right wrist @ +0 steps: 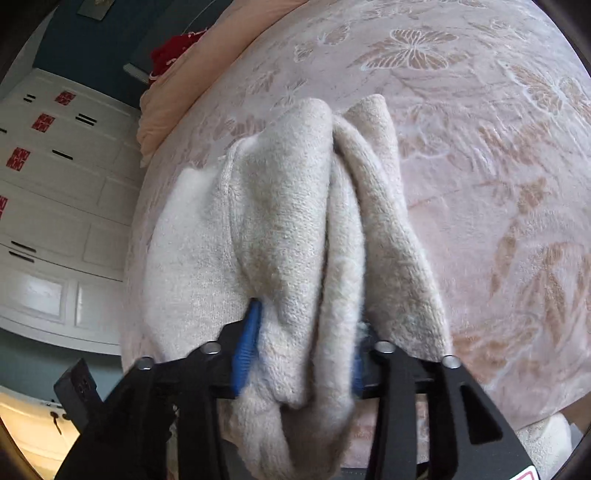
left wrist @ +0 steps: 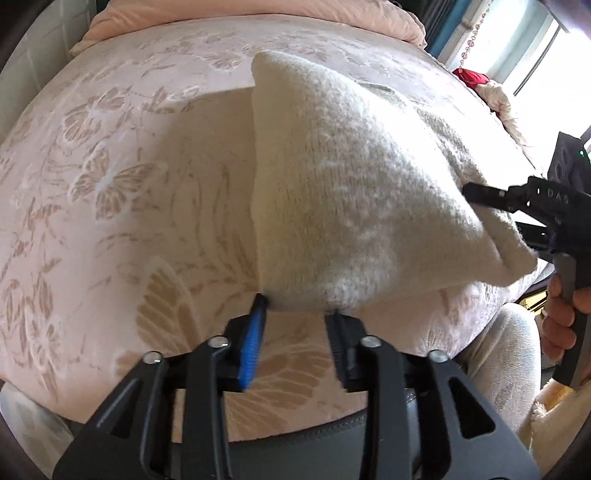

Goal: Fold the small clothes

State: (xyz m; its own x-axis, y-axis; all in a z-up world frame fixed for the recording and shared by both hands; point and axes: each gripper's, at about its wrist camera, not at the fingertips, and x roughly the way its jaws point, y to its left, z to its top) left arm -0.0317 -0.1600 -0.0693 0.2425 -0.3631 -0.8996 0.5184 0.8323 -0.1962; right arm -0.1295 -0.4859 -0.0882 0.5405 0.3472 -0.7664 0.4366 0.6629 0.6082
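A cream knitted garment (left wrist: 347, 177) is lifted off the pink butterfly-patterned bedspread (left wrist: 110, 177). My left gripper (left wrist: 297, 308) sits at its near lower edge with its jaws apart, the fingertips just touching the cloth. My right gripper (left wrist: 480, 194) shows at the right of the left wrist view, clamped on the garment's right edge. In the right wrist view the garment (right wrist: 295, 221) hangs bunched in folds between the right gripper's (right wrist: 303, 332) blue pads (right wrist: 245, 347), which are closed on it.
A peach duvet (left wrist: 258, 14) lies along the far edge of the bed. A red cloth (left wrist: 472, 75) lies by the window. White cabinets (right wrist: 55, 203) stand beside the bed. The person's leg in pale trousers (left wrist: 506, 354) is at the bed's near right edge.
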